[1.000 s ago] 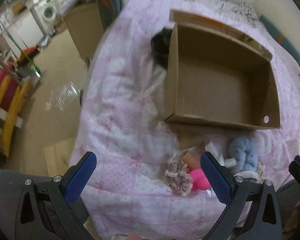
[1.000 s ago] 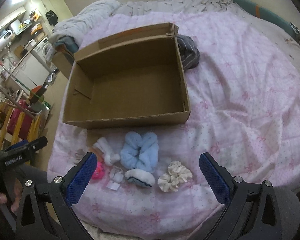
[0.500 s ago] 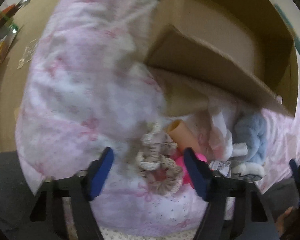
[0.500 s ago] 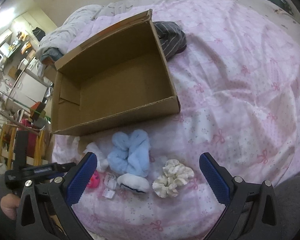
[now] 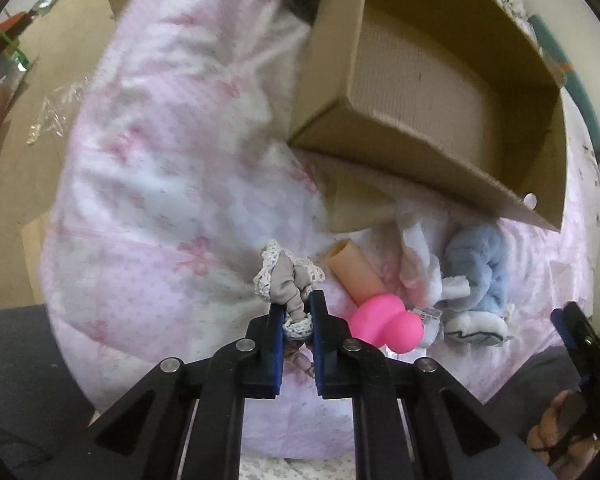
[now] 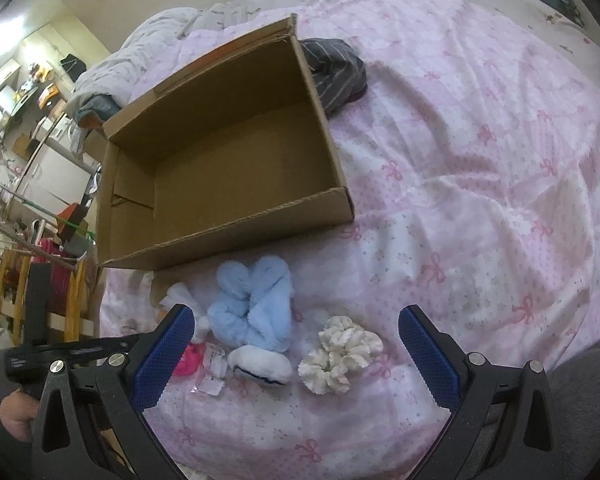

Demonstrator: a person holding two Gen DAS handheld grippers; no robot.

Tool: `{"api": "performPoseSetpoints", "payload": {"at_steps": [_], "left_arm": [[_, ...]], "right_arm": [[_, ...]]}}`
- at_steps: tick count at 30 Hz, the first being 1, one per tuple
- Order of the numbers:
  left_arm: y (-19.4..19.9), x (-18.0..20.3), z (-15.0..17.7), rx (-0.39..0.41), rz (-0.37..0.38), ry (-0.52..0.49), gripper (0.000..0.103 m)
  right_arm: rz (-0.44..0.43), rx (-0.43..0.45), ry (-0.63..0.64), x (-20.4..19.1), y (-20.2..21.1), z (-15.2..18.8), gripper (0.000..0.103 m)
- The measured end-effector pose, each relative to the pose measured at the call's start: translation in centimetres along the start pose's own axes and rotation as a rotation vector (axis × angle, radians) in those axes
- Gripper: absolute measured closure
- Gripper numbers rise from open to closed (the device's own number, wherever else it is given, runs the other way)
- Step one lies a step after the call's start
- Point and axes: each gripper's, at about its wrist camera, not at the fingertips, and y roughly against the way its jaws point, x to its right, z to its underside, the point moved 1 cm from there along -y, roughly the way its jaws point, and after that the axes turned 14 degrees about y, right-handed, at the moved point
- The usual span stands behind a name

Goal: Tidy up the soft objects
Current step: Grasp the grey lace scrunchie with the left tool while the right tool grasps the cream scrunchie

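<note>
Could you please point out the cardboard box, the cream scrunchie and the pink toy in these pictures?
cardboard box [image 6: 228,236]: right wrist view, on its near wall.
cream scrunchie [image 6: 346,354]: right wrist view, on its ruffled middle.
pink toy [image 5: 384,322]: left wrist view, on its rounded pink body.

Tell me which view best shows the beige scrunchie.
The left wrist view: the beige scrunchie sits centred and close, pinched between the left tongs, whose jaws have just closed on it. The right wrist view does not show it; only the white scrunchie appears there.
</note>
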Motion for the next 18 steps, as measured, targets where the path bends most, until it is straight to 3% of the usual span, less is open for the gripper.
{"api": "performPoseSetpoints", "payload": {"at_steps": [5,8,14,16,18], "left_arm": [[1.7,-0.5,0.7,0.048,0.004,-0.003,0.092],[1.8,-1.1,1.0,0.060,0.010,0.002,0.092],[1.6,-0.7,0.7,0.069,0.010,0.001,0.092],[1.4,-0.5,0.6,0.078,0.013,0.018,0.092],[1.4,-0.5,0.7,0.079,0.014,0.021,0.092]], "right_arm": [[0.015,-0.082,-0.078,1.5,-1.4,0.5,0.000],[0.038,-0.125,-0.089,1.6,-2.4,0.7,0.012],[0.099,-0.268,-0.083,1.3,-6.0,1.7,0.024],[0.127,-0.298,-0.087,1.2,-6.8,2.0,0.031],[0.127,-0.323,-0.083,1.0,-7.5,2.3,0.049]]}}
